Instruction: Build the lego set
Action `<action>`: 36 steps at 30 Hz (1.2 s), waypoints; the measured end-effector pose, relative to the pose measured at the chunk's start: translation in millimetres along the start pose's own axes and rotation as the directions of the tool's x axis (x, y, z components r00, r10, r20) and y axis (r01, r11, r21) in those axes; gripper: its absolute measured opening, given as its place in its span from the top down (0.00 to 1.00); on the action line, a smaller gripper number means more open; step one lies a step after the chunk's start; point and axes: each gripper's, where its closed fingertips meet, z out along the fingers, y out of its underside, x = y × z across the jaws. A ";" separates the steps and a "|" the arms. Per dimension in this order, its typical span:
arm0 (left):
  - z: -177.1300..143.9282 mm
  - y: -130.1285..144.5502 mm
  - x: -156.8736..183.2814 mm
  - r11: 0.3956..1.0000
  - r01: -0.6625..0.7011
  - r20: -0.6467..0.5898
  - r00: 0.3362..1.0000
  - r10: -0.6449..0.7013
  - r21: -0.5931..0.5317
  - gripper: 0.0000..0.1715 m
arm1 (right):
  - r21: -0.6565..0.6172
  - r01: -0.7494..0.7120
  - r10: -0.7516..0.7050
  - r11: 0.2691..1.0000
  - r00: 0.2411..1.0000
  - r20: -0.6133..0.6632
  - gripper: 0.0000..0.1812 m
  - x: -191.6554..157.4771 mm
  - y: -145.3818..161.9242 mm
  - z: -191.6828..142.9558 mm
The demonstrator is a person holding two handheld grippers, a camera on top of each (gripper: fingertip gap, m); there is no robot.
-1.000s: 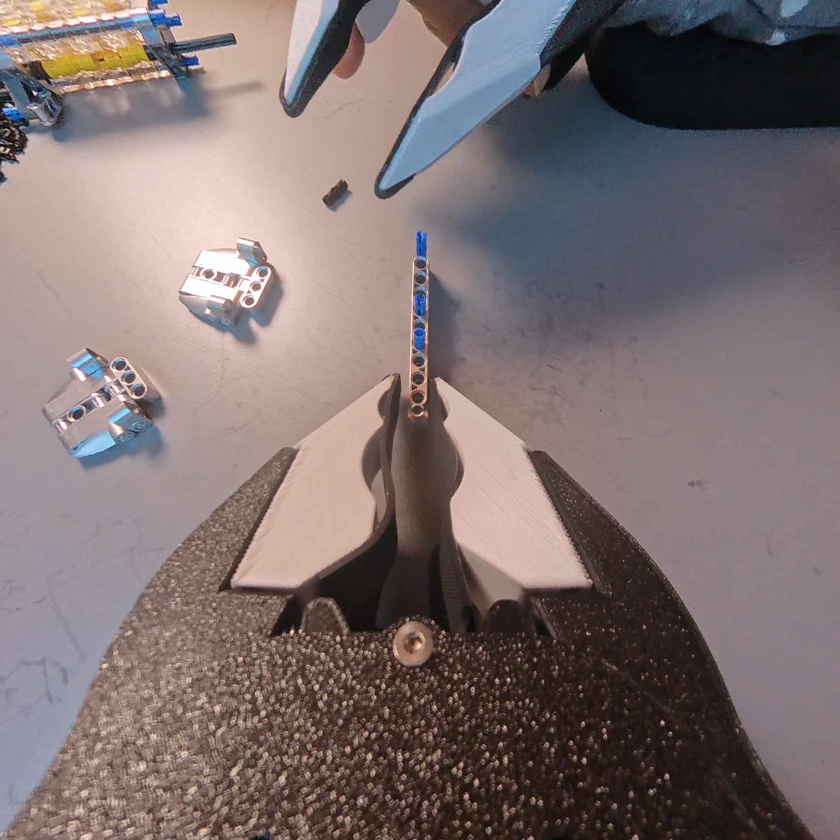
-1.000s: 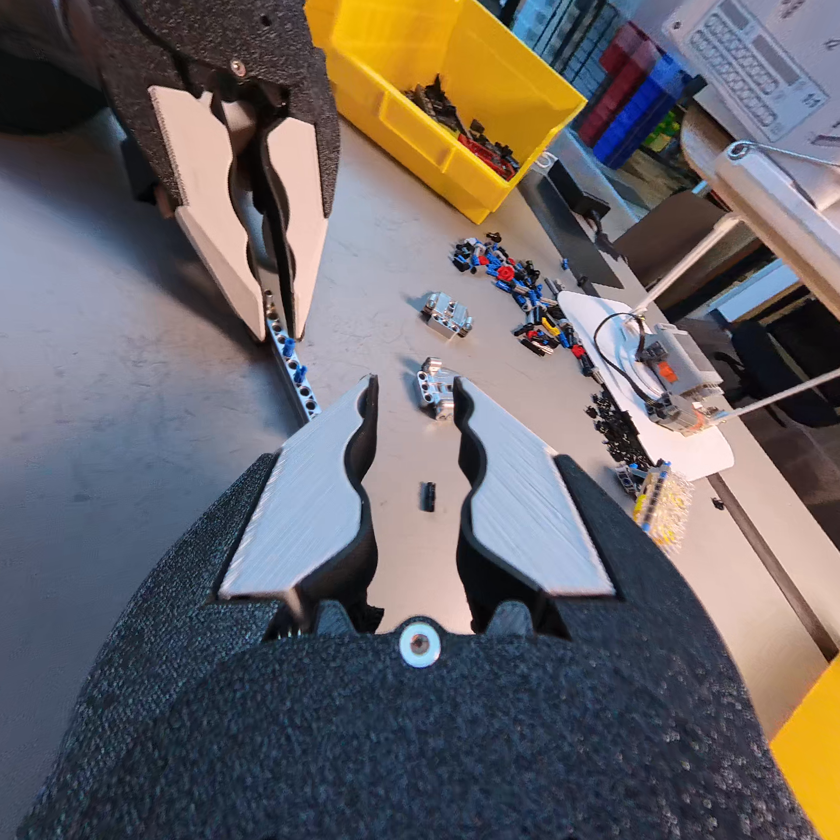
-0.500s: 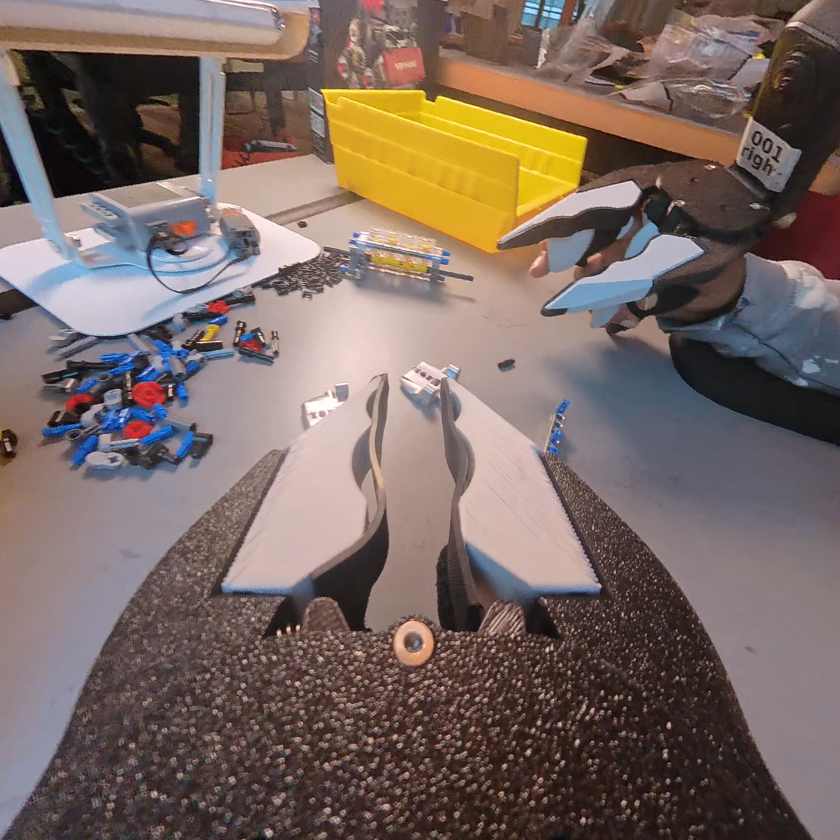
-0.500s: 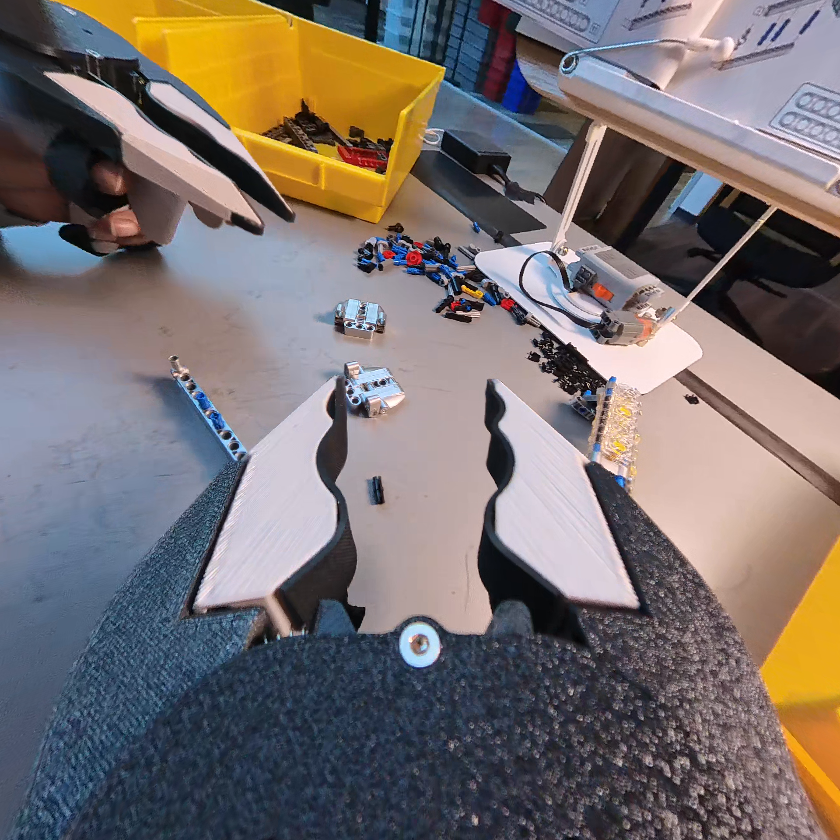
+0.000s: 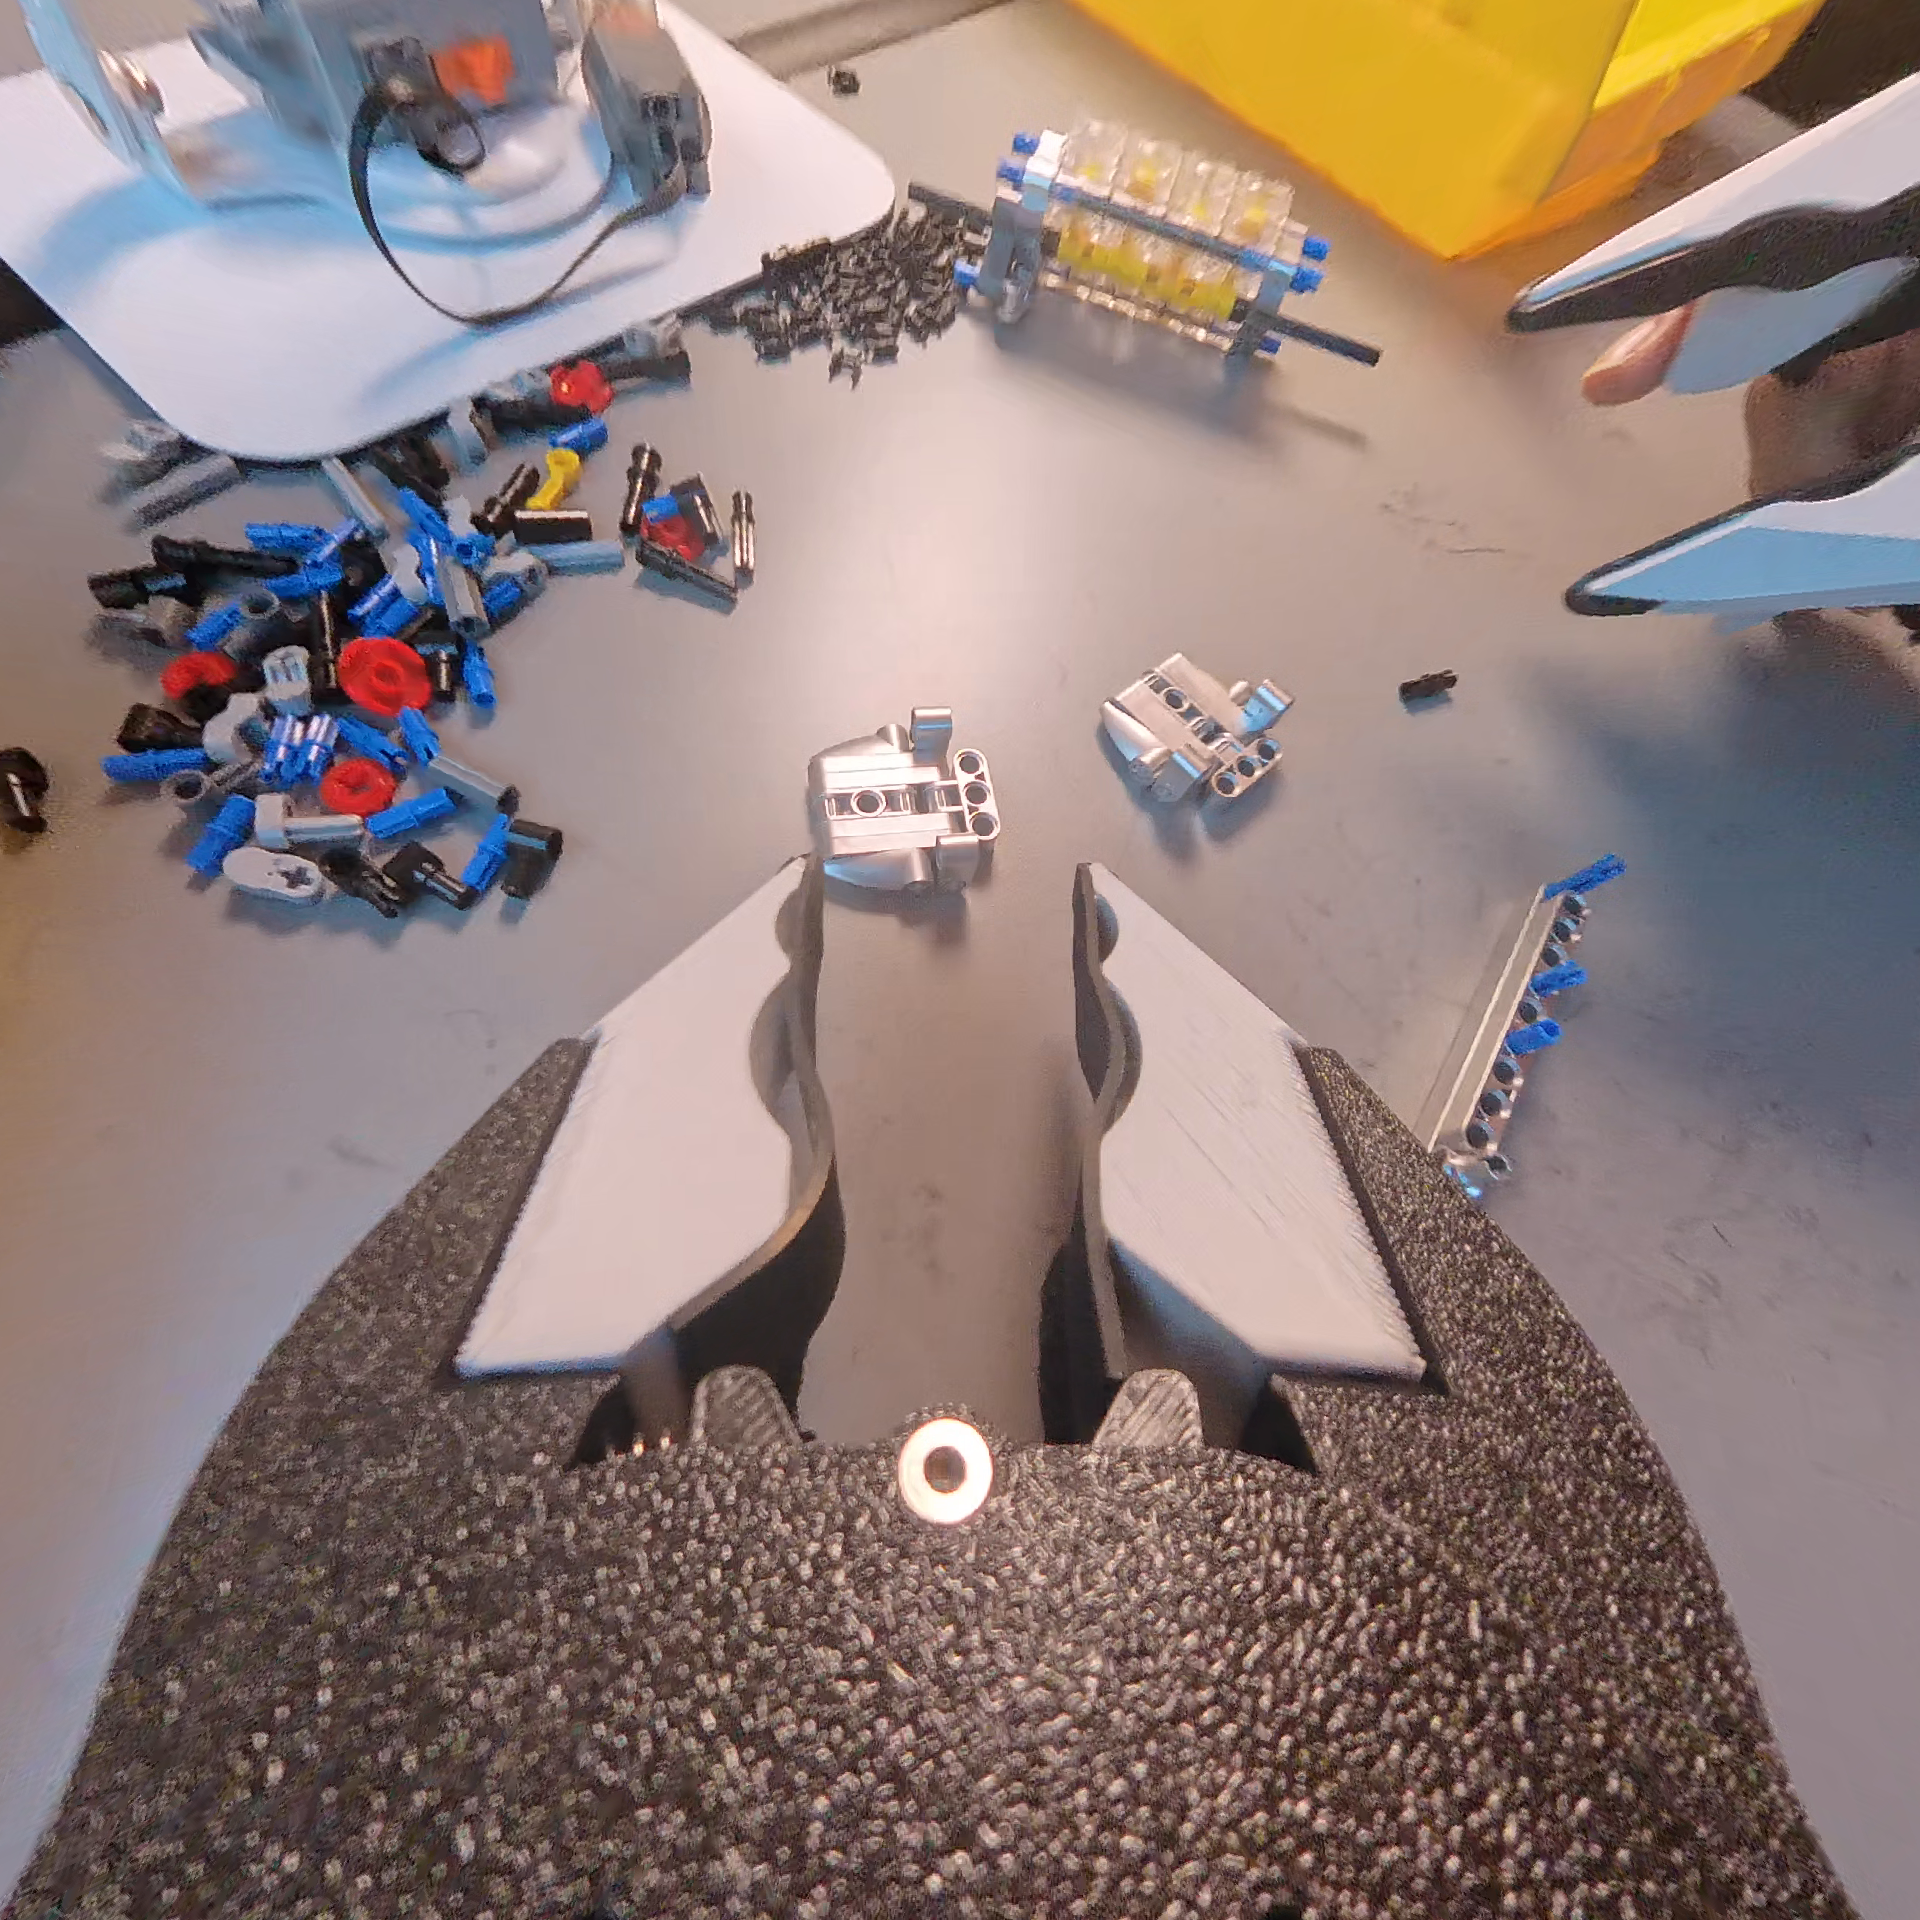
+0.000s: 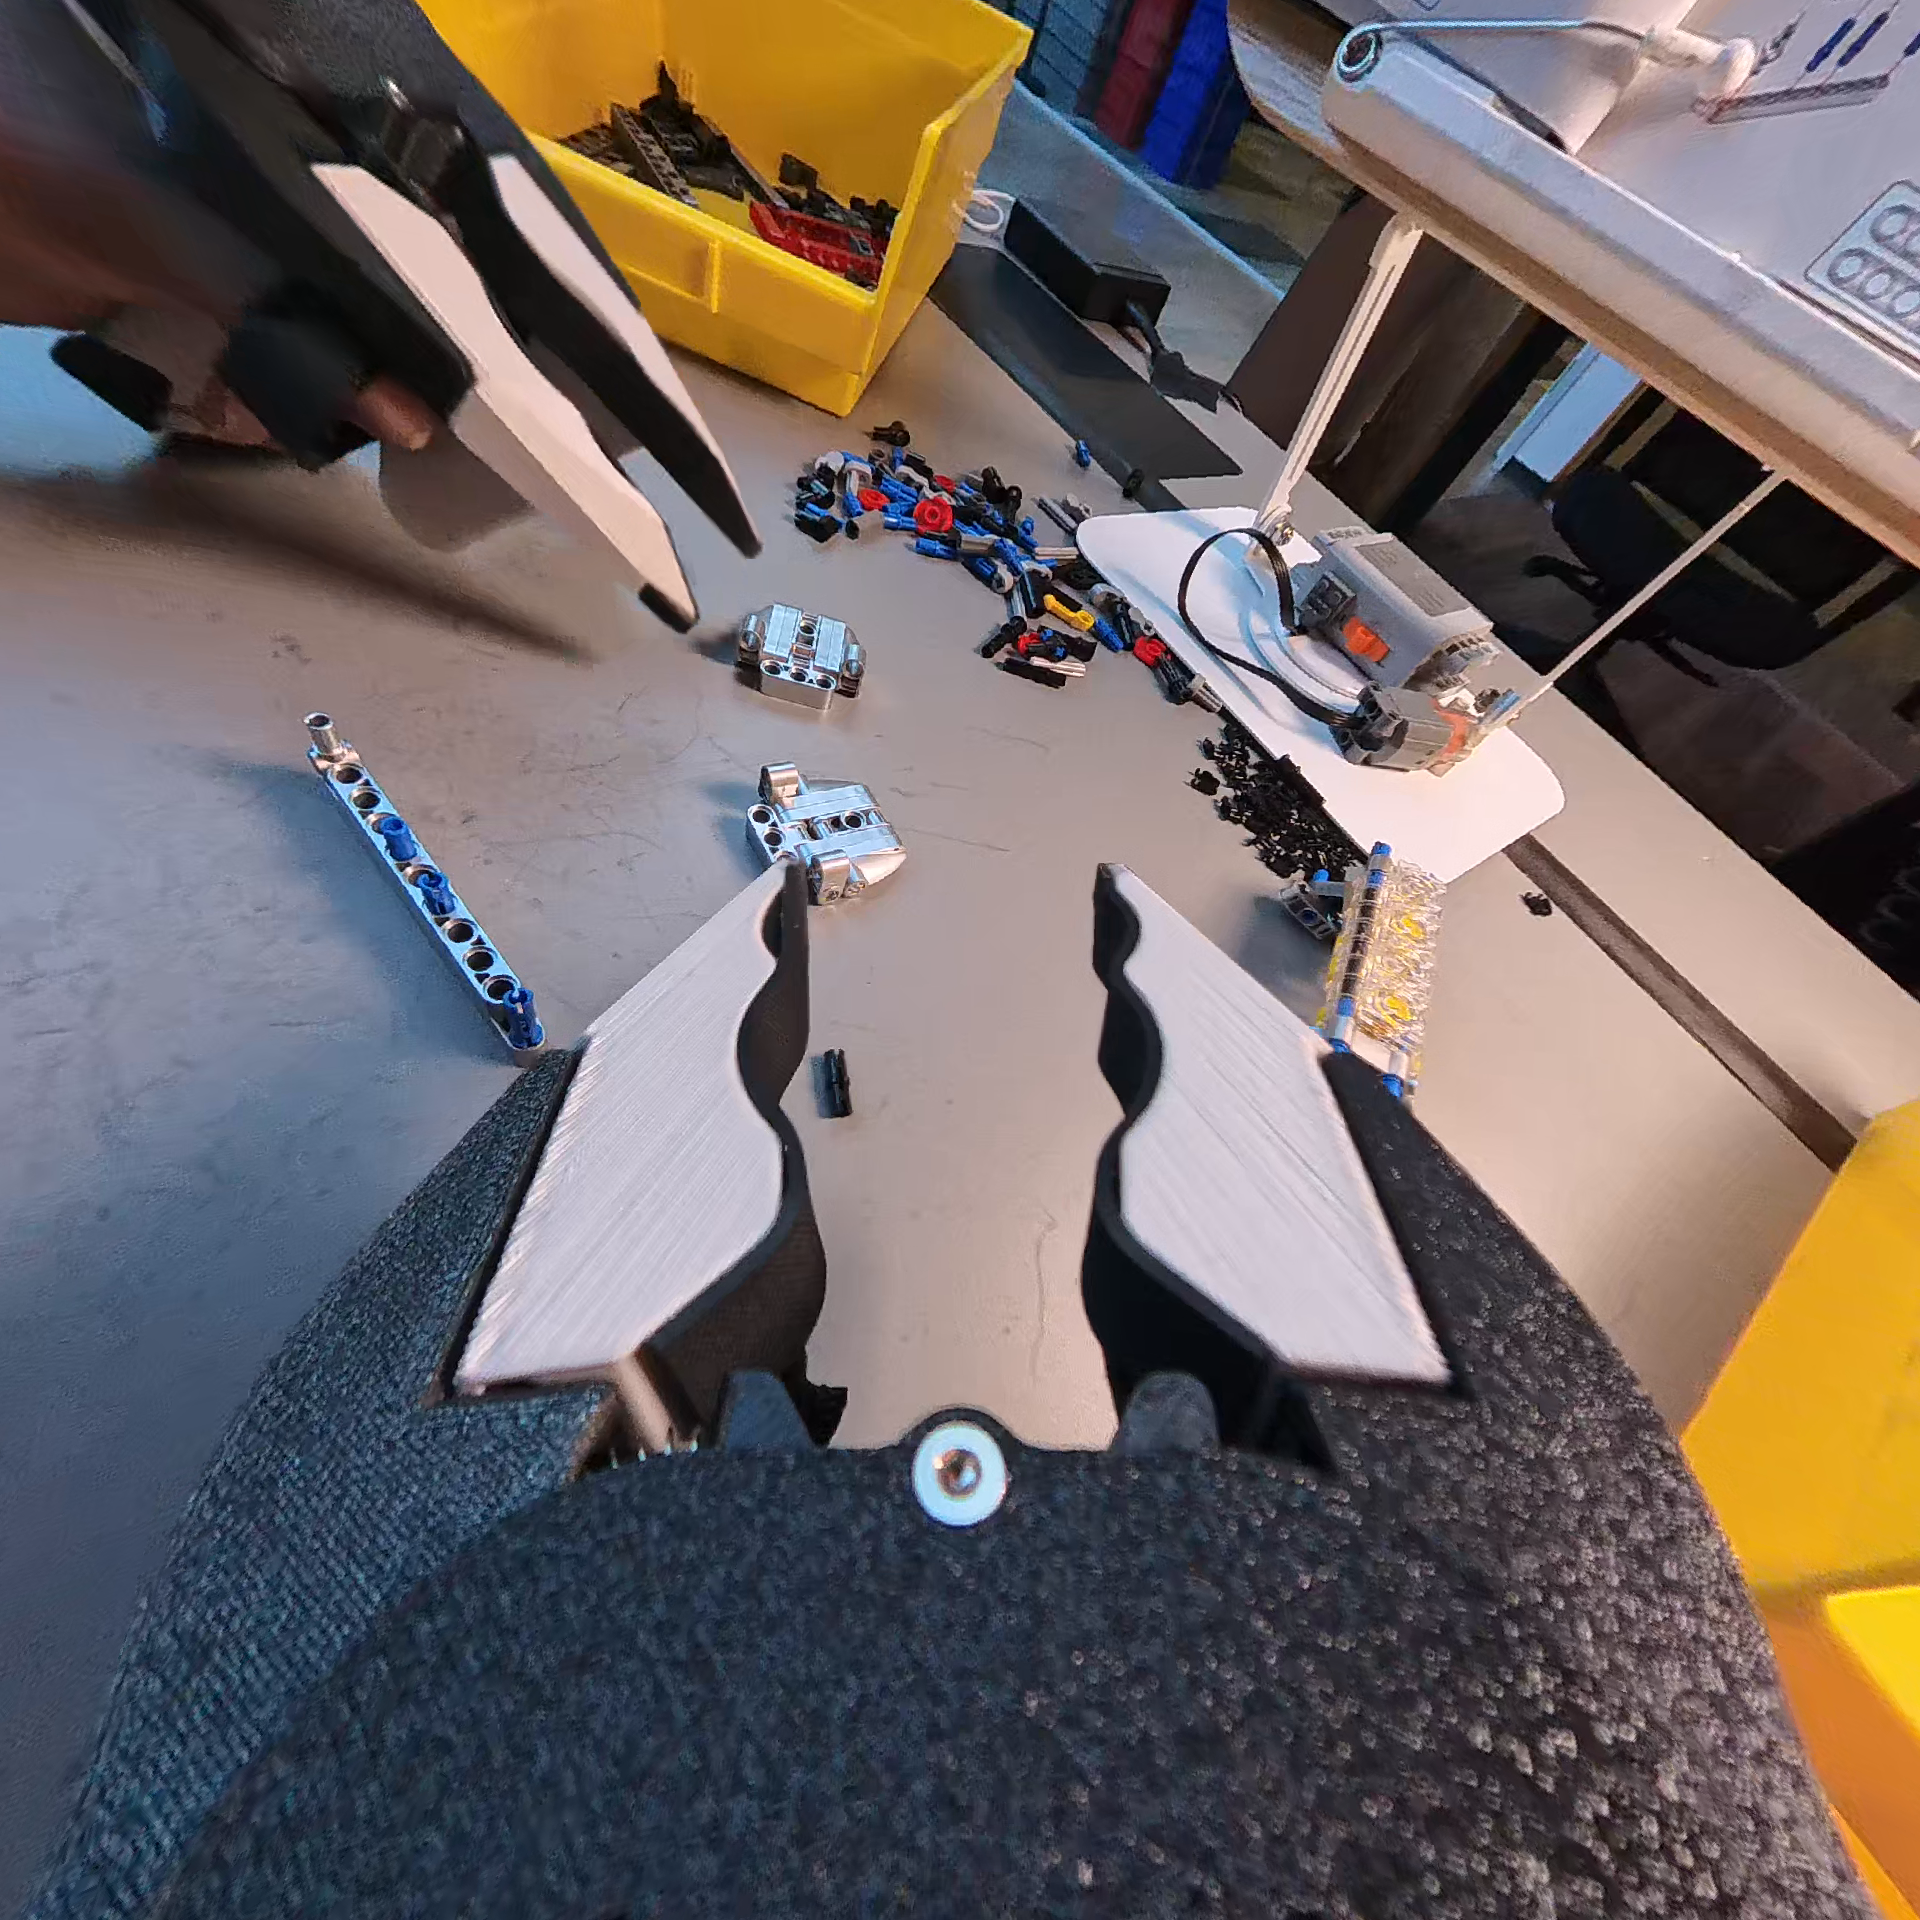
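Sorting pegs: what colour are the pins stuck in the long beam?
Blue pins in the silver beam, clearest in the right wrist view.

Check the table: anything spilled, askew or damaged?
Nothing looks damaged. Small loose pins lie scattered beside the white base plate, one black pin lies alone, and the grey beam lies flat. Both grippers are open, holding nothing.

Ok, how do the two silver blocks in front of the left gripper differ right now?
The nearer silver block lies just off the left gripper, by its left finger's tip; the farther silver block sits off to the right, nearer the small black pin. The nearer one lies about square to the view; the farther one is turned at an angle. Both are silver studless pieces with pin holes, loose on the grey table.
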 end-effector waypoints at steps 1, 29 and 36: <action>3.4 0.6 -2.3 1.000 0.003 0.017 1.000 -0.003 -0.015 0.73 | 0.006 -0.008 0.008 1.000 1.000 -0.008 0.70 1.8 -0.9 -0.8; 11.1 9.5 3.7 0.967 -0.218 0.045 0.973 0.226 -0.132 1.00 | 0.004 -0.016 0.015 1.000 0.998 0.063 0.72 -11.1 -3.5 -2.8; -7.6 -7.5 -26.3 0.990 -0.138 0.163 0.977 0.139 -0.019 0.96 | -0.009 0.007 -0.006 1.000 0.998 0.065 0.73 -13.5 0.4 -0.3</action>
